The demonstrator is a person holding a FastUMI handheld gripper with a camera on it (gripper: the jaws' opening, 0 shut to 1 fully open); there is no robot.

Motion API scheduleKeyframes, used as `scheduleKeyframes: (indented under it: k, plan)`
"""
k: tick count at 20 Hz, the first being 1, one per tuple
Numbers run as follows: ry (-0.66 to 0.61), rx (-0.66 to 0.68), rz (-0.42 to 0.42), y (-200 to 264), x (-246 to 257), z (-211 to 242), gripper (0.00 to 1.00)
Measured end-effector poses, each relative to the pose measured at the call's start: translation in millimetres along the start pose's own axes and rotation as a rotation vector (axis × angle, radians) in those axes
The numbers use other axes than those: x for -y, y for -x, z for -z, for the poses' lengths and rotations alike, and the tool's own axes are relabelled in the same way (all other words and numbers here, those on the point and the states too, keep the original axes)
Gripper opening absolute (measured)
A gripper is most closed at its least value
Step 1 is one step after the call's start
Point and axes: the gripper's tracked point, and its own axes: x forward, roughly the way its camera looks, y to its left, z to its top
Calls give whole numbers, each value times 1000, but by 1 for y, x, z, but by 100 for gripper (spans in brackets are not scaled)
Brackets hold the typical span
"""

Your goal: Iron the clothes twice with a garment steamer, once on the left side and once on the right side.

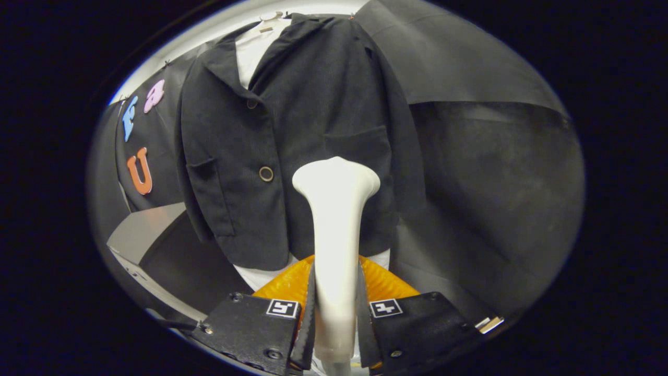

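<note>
Steamer (pixel 335 230) first: it is a white garment steamer, and it stands up tall between the two fingers. The gripper (pixel 336 318) has its fingers closed tight on the steamer's thin handle, one pressing on each side. The handle gets wider toward the top and ends in a flat, rounded head. The head points at the jacket (pixel 308 136) and sits in front of its lower half, on the side with the flat pocket. It is hard to tell if the head touches the cloth or is just near it.

The jacket is dark and hangs just beyond the fingers. It has a collar, a round button (pixel 266 174) in the middle and a smaller one higher up, and a pocket on each side. A white shirt (pixel 255 49) peeks out at the neck, and white cloth also shows below the jacket's hem.

Something orange (pixel 284 284) with ridges sits low down, right behind the fingers and under the jacket. Black cloth (pixel 496 172) hangs all around as the wall. A grey box shape (pixel 141 232) lies off to one side, beside the jacket.
</note>
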Motion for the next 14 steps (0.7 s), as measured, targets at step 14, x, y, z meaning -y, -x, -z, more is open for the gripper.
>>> scheduleKeyframes:
  k: [14]
  plan:
    - [4,-134,-25,-18,10,70,37]
